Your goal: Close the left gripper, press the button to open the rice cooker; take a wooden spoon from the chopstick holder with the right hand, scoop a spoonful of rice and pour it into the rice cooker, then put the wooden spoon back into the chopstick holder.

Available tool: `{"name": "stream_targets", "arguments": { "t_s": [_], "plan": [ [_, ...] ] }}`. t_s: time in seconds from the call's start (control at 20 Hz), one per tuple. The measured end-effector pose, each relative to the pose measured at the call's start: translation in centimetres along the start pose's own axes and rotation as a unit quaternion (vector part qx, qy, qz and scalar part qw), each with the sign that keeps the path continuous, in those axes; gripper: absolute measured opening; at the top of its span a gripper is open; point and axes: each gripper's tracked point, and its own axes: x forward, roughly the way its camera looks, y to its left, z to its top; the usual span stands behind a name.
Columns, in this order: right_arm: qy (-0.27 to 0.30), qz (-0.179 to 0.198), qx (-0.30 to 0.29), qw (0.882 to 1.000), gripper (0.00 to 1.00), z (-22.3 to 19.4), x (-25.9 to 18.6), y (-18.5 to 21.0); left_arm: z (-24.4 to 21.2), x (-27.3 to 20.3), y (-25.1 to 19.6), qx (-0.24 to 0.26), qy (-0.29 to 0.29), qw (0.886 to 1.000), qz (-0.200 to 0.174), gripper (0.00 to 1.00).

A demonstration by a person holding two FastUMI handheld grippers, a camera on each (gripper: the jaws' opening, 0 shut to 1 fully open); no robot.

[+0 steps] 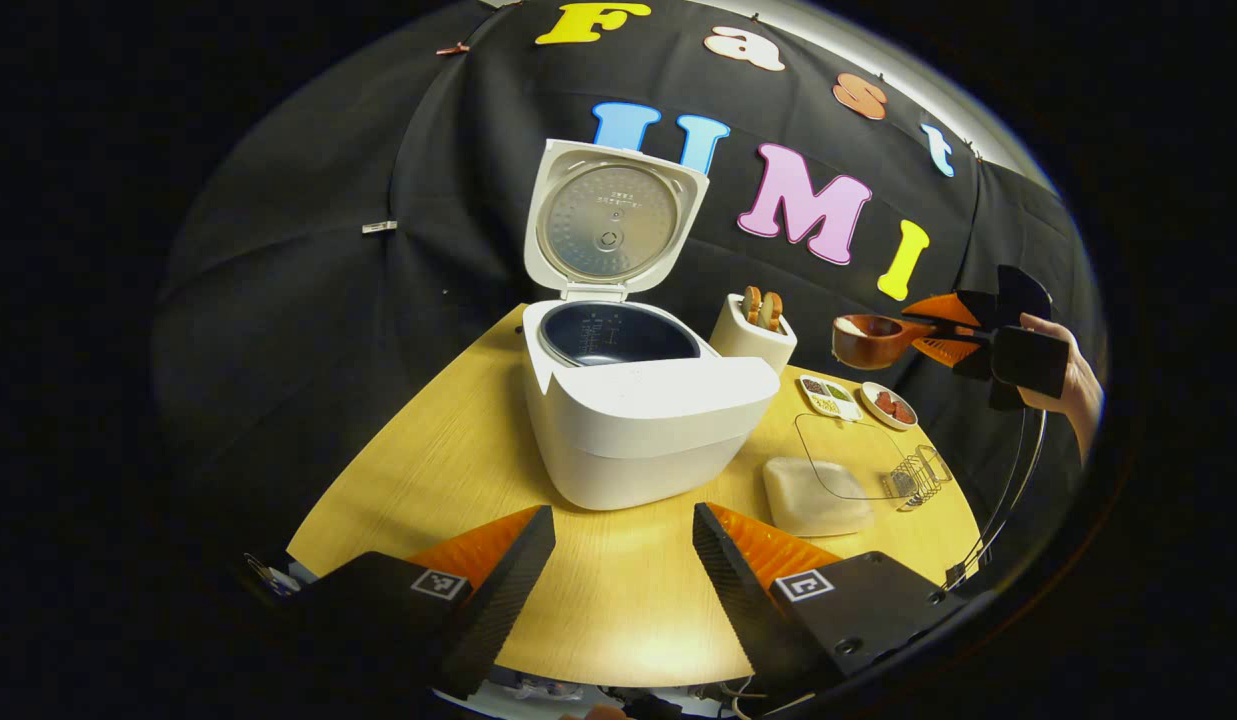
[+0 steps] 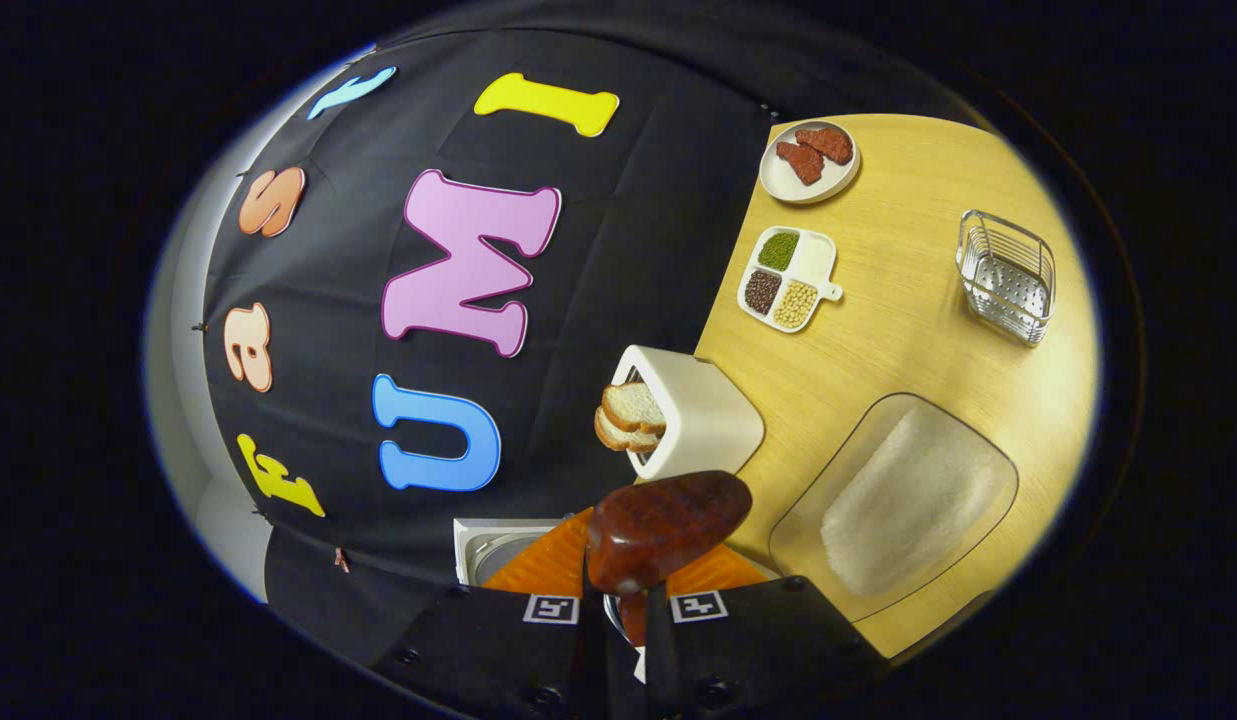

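On the counter (image 1: 618, 600) the rice cooker (image 1: 638, 420) stands open. The right hand-held gripper (image 2: 633, 590) clamps the wooden spoon (image 1: 868, 340) off to the cooker's side; tilting early would spill rice. The left hand-held gripper (image 1: 623, 560) hangs wide, empty.

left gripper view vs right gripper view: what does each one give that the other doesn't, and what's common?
Left gripper view: the rice cooker with lid raised and inner pot exposed, the open left claw, and a hand holding the right claw, shut on the wooden spoon.

Right gripper view: the spoon bowl's underside, close up, above that claw's fingers.

Shared: table, white holder, divided dish, plate, wire basket, clear rice container.
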Motion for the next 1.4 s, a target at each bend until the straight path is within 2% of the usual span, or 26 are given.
{"name": "stream_targets", "arguments": {
  "t_s": [0.3,0.55,0.85,0.95,1.1,1.3,1.4],
  "plan": [
    [0.032,0.017,0.017,0.999,0.19,-4.1,3.7,4.0,-0.2,-0.2,1.8,-0.02,-0.001,0.999,0.025,0.96],
    [0.065,0.026,-0.001,0.998,0.18,-9.1,7.2,6.4,-0.4,-0.5,3.1,-0.029,0.004,0.999,0.042,0.96],
    [0.078,0.037,-0.108,0.99,0.18,-15.2,12.0,8.8,-0.7,-1.1,4.8,-0.039,0.007,0.997,0.063,0.96],
    [0.079,0.043,-0.163,0.983,0.18,-16.9,13.1,9.4,-0.9,-1.0,5.4,-0.046,0.012,0.997,0.067,0.96],
    [0.065,0.056,-0.255,0.963,0.18,-18.7,14.4,9.9,-0.8,-1.1,6.2,-0.047,0.012,0.996,0.074,0.96],
    [0.068,0.066,-0.324,0.941,0.18,-21.1,15.5,9.7,-0.3,-1.3,7.1,-0.046,0.007,0.996,0.082,0.96],
    [0.053,0.071,-0.358,0.929,0.18,-21.5,15.5,9.7,-0.2,-1.2,7.4,-0.046,0.006,0.995,0.085,0.96]
  ]
}}
